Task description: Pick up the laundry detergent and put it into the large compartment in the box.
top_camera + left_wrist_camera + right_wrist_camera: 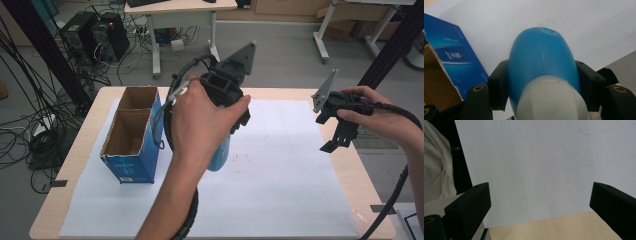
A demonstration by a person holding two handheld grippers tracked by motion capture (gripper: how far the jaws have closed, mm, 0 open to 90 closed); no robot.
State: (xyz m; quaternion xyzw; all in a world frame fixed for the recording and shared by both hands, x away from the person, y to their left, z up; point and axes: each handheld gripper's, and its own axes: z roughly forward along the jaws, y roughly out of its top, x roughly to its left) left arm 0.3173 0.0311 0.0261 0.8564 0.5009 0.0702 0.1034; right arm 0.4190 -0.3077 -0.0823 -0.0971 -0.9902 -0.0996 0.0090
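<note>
— Left gripper view first: what have those 2 jaws got?

— A blue plastic bottle (541,60) with a white cap end (550,100) nearest the camera. The left gripper (541,85) is clamped on it, 1 black jaw pressed to each side, and the bottle's rounded base points away over the white sheet (574,20).

— And from the high view?

— The left hand (200,120) wraps the left gripper (227,100) near the middle of the table (360,200). The bottle (219,155) hangs below it, just beside the blue cardboard box (131,165), which stands open-topped on the sheet's left part with 2 compartments showing.

— The other side?

— The right gripper (539,207) has its jaws spread wide with nothing between them, above the sheet's edge and bare wood. From above, the right hand (380,112) holds the right gripper (340,137) over the table's right edge, well apart from the bottle.
</note>
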